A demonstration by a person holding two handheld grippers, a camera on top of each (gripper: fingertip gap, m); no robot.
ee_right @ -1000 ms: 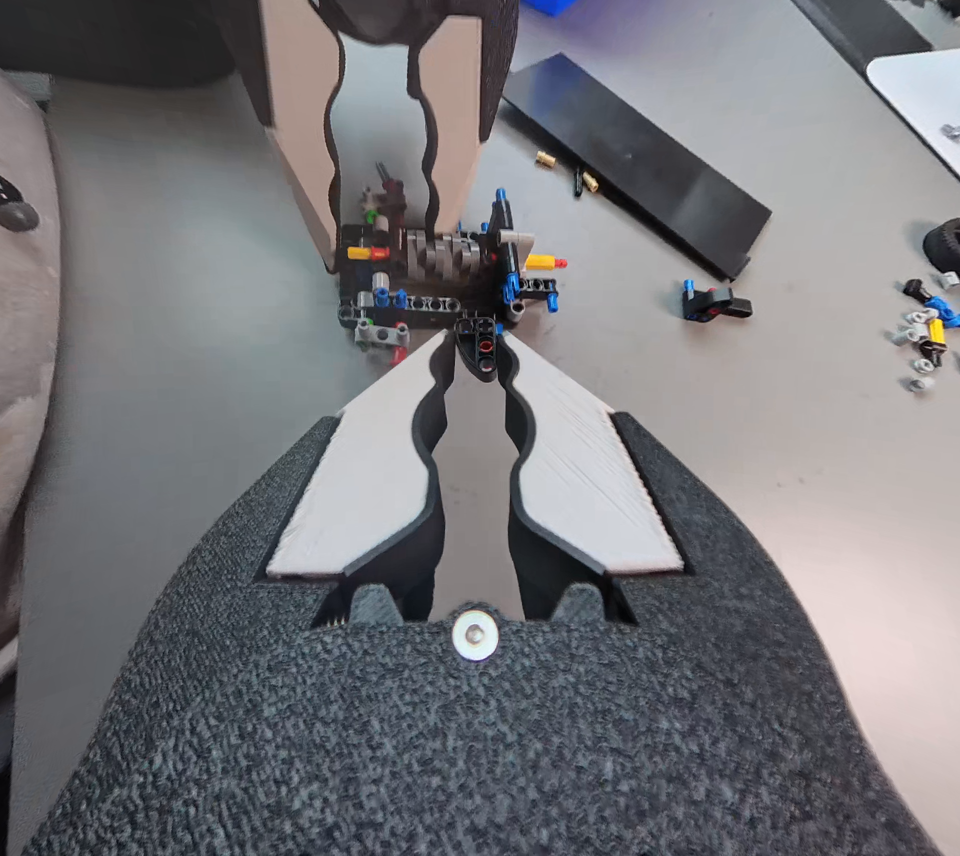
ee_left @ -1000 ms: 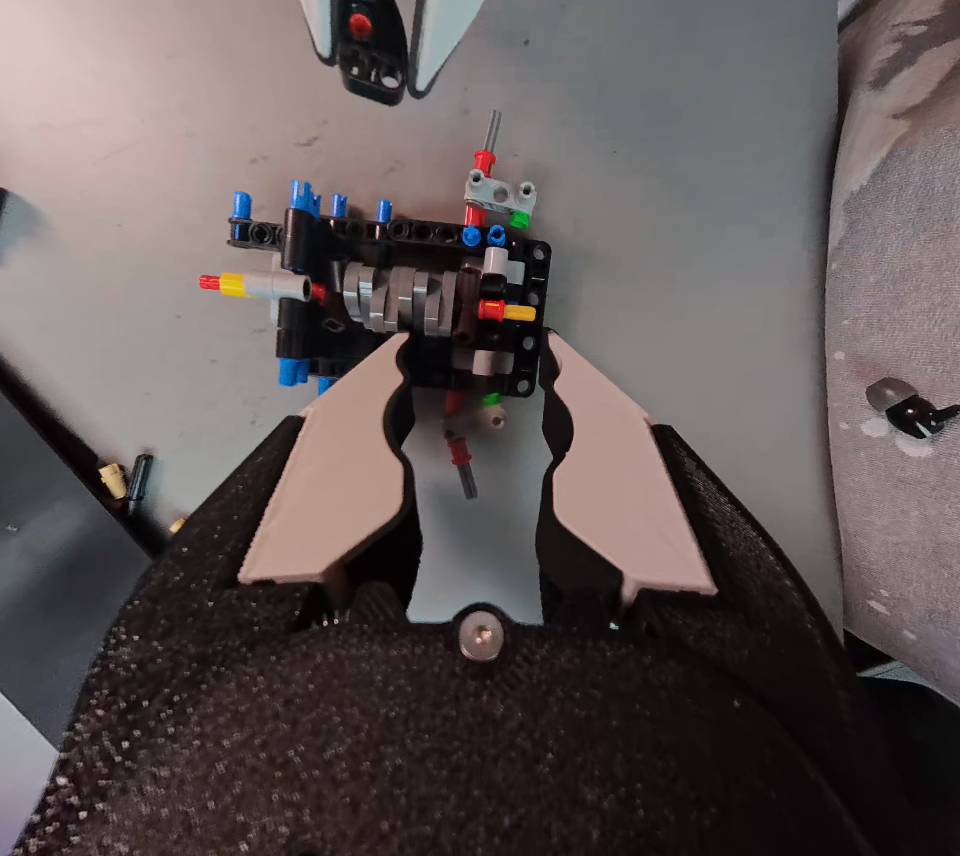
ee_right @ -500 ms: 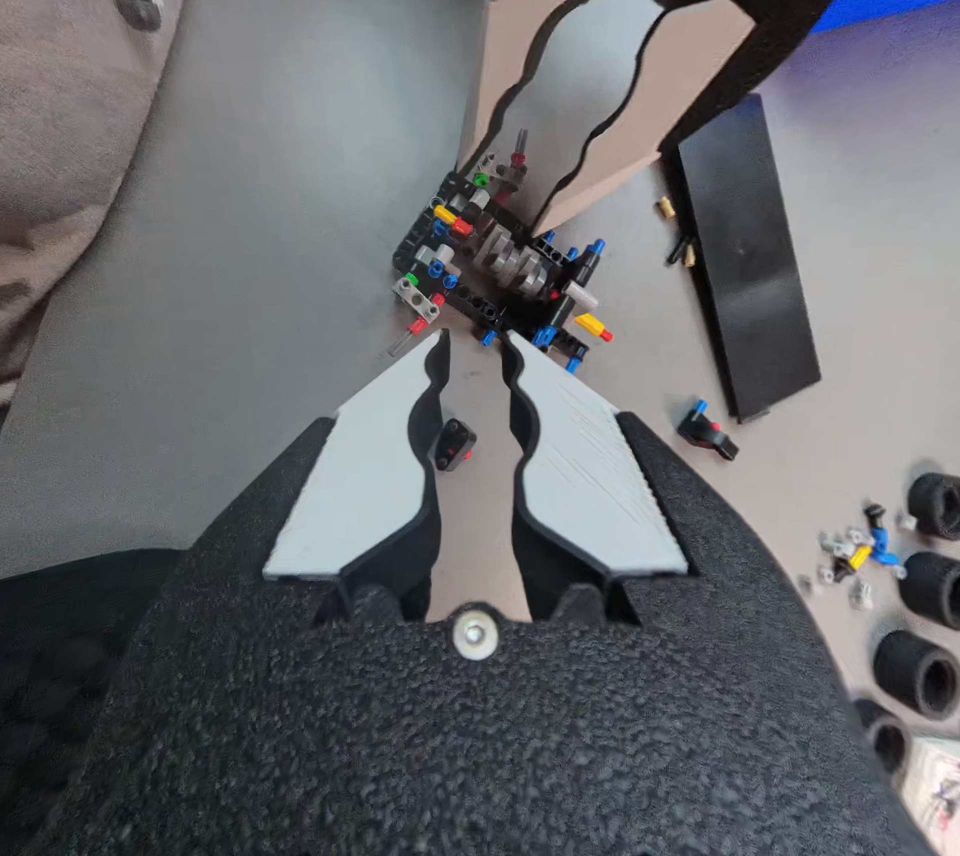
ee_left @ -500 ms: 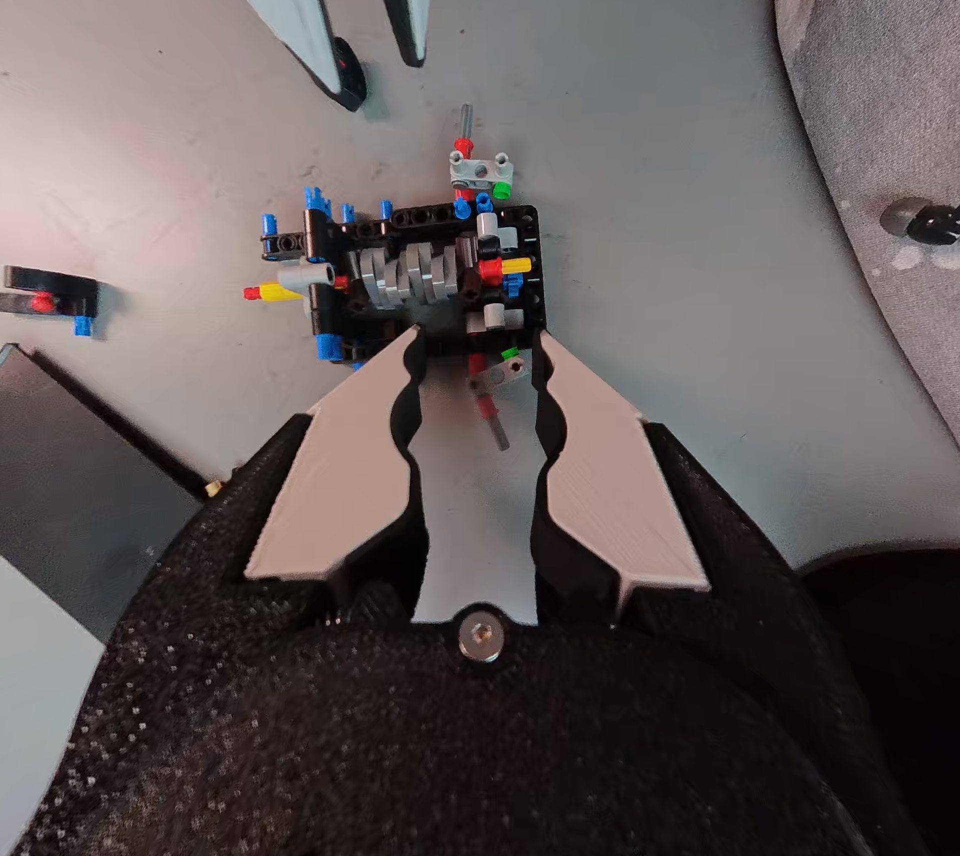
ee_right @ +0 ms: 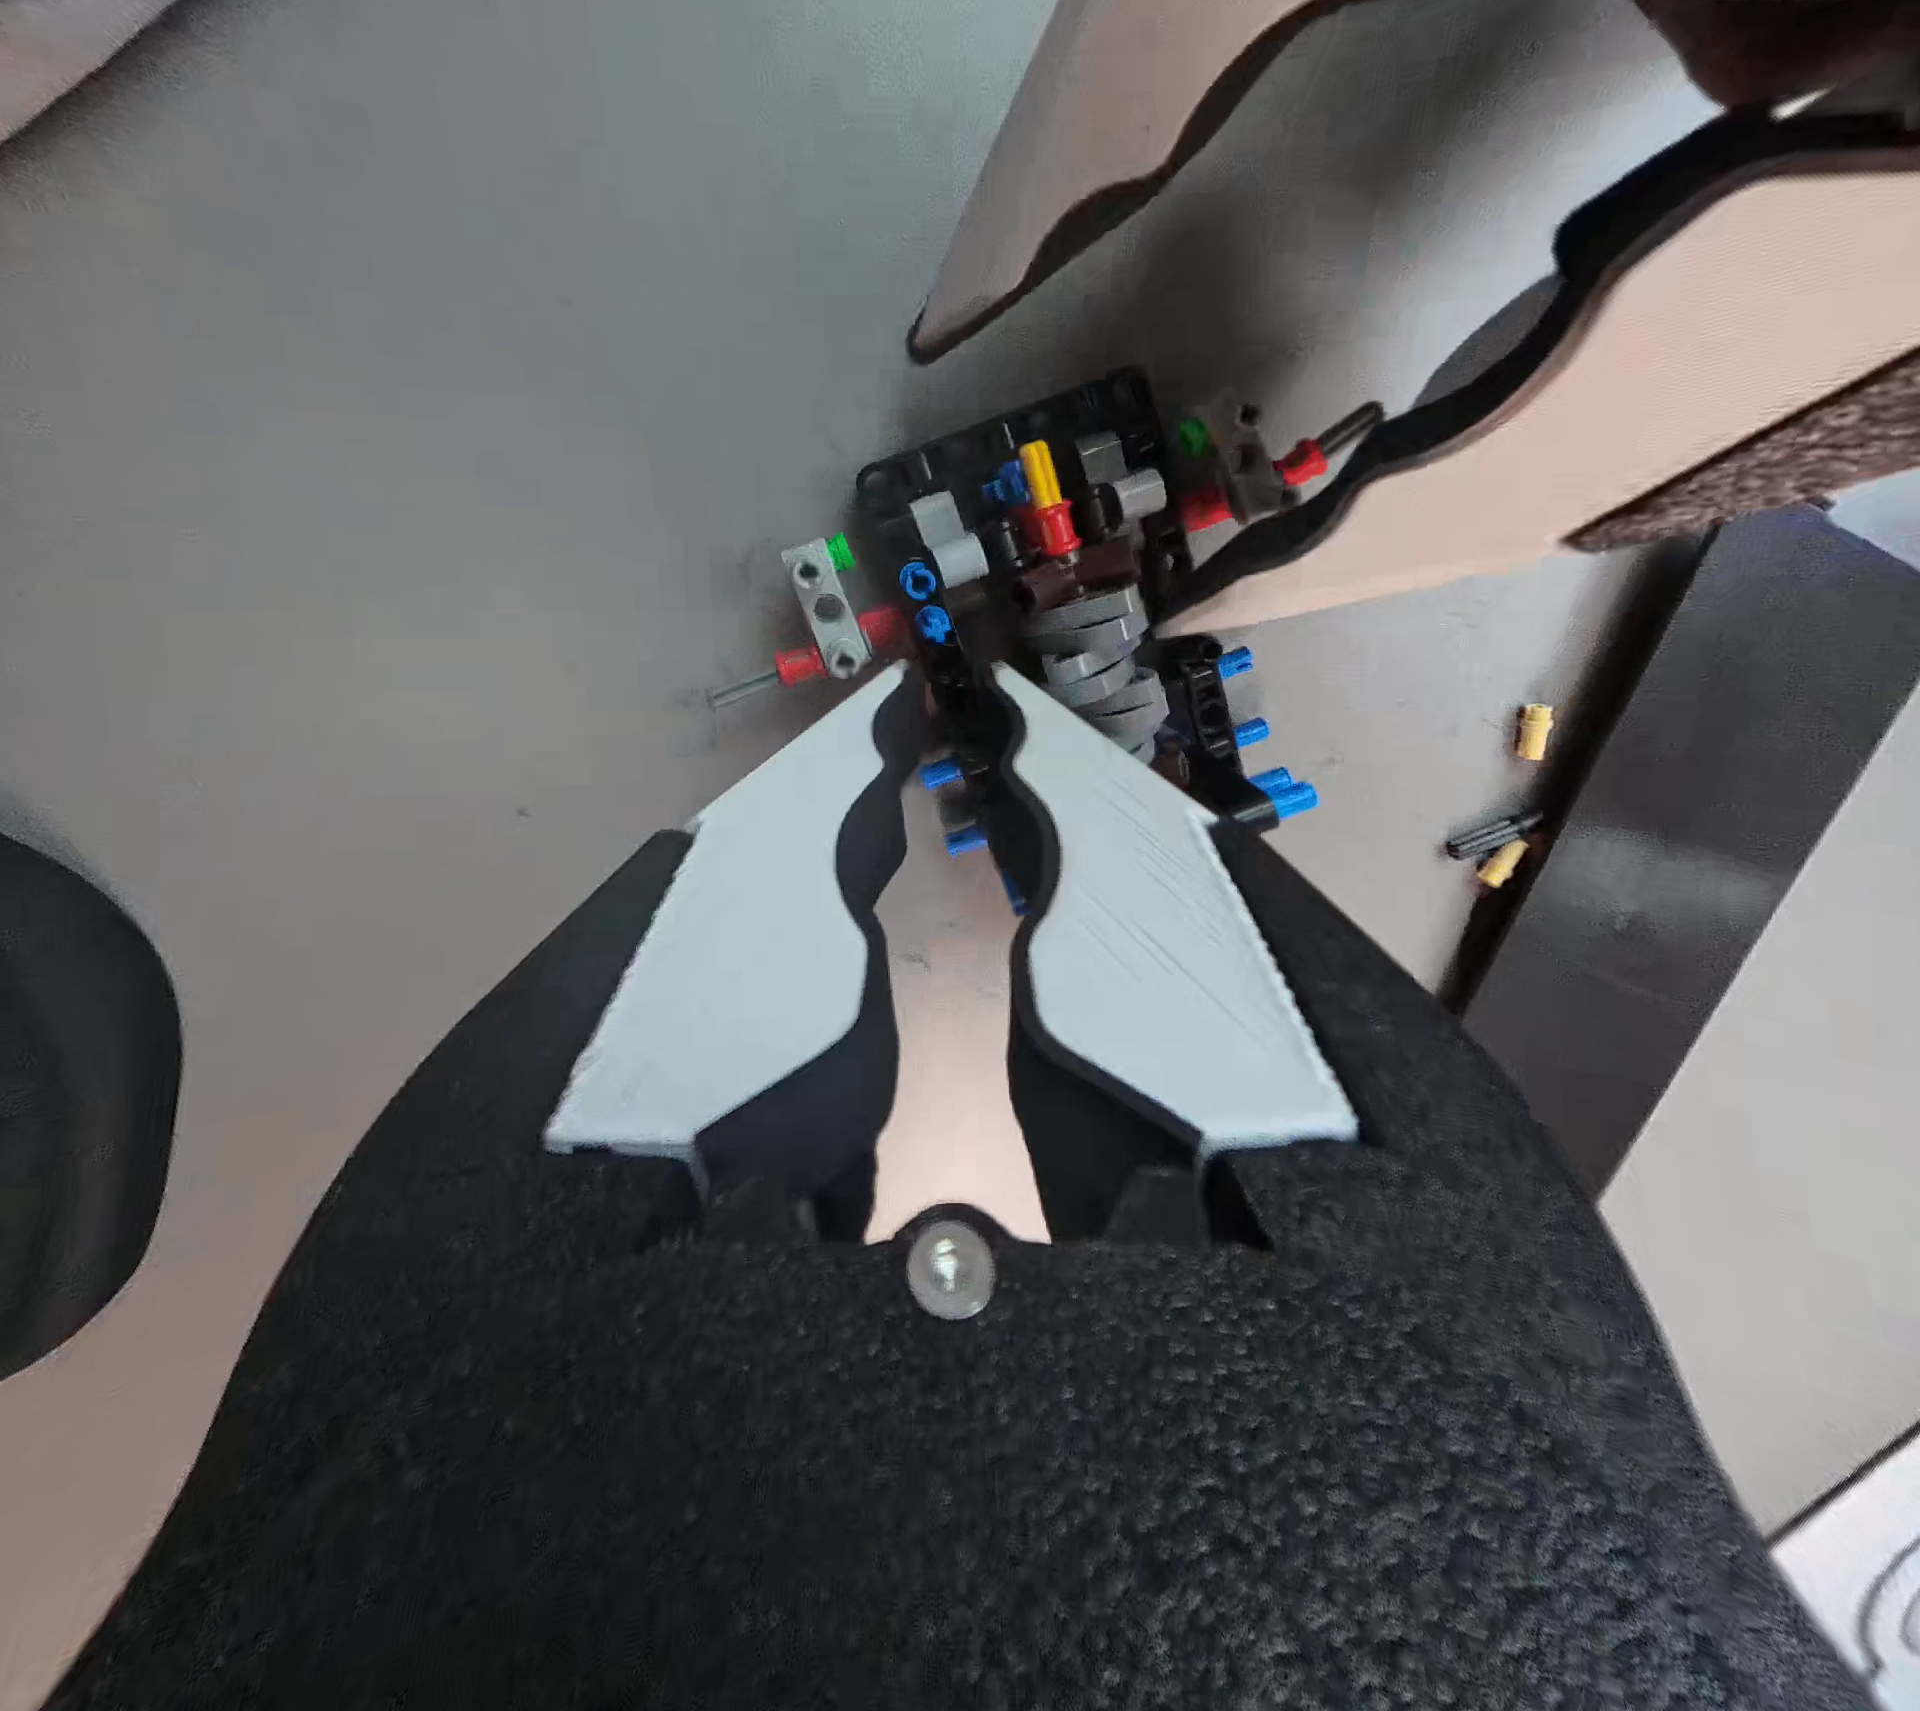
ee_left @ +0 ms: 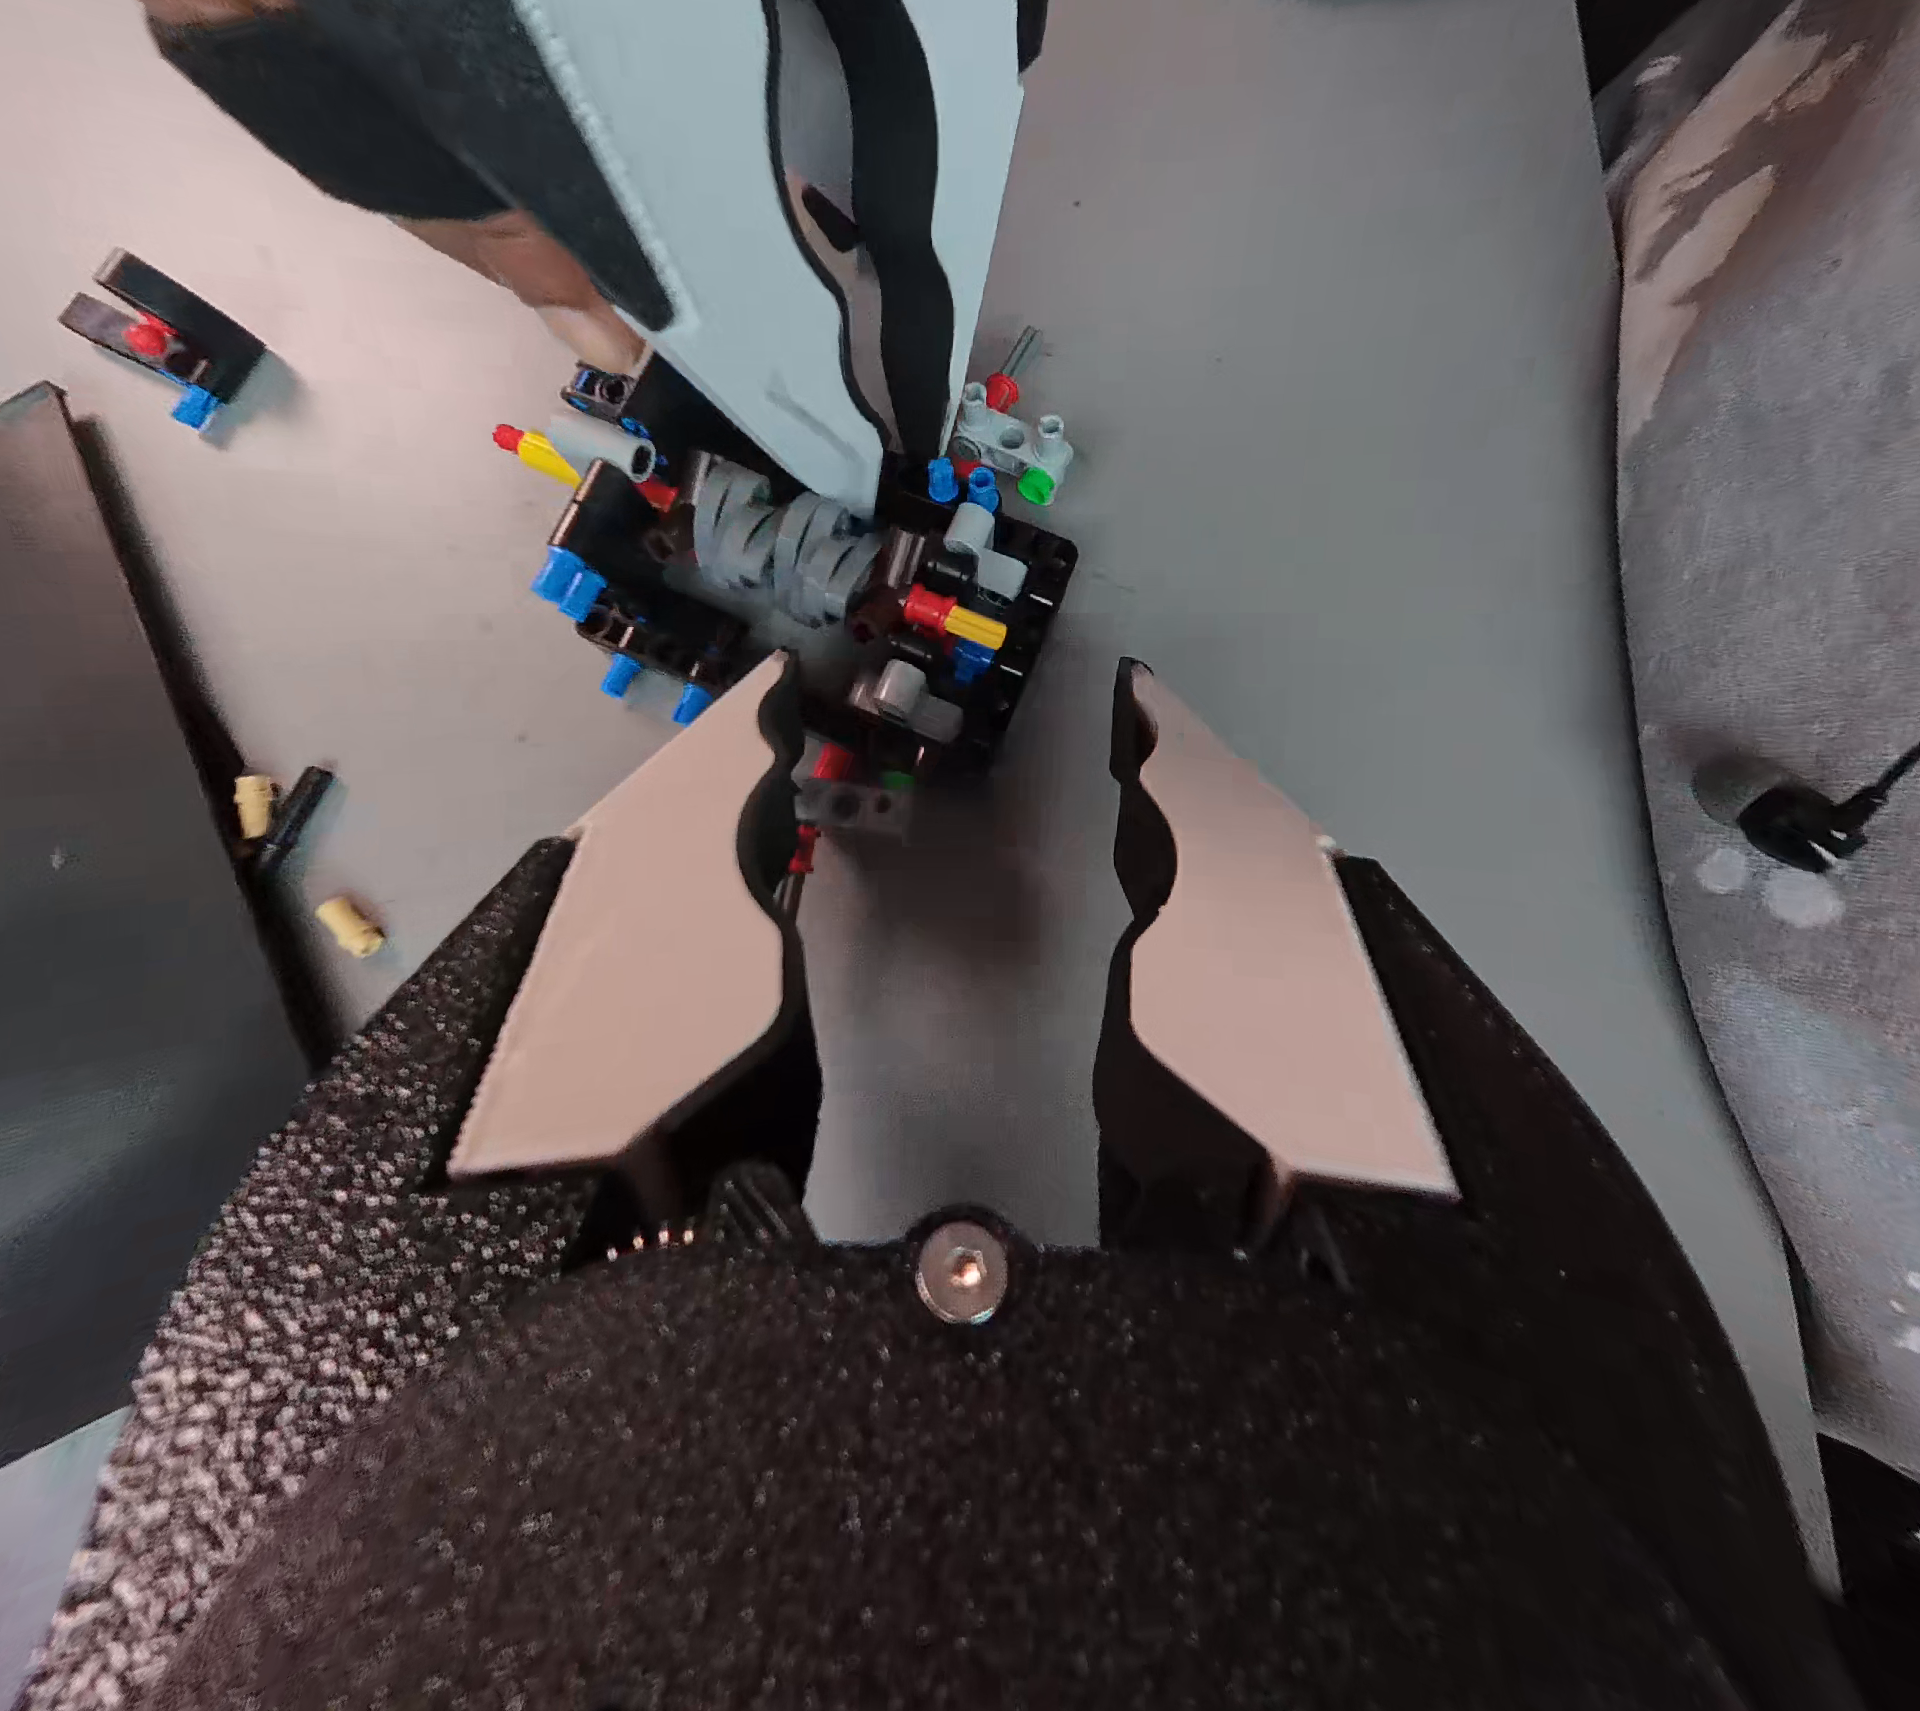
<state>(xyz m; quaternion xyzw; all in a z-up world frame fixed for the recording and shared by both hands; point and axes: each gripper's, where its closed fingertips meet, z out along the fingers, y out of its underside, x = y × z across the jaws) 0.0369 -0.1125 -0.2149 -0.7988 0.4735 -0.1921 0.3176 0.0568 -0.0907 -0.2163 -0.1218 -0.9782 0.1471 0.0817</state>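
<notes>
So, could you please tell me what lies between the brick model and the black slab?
Two tan pegs and a black pin lie loose between brick model and slab, in both wrist views.

right tongs [ee_right: 948, 690] now gripping brick assembly [ee_right: 1049, 581]

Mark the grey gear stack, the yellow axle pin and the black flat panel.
grey gear stack [ee_left: 774, 544], left wrist view, middle gear.
yellow axle pin [ee_right: 1037, 468], right wrist view, yellow shaft.
black flat panel [ee_right: 1704, 788], right wrist view, top face.

Even soft light, faint shadows; fisheye-bent edges (slight motion blur).
</notes>
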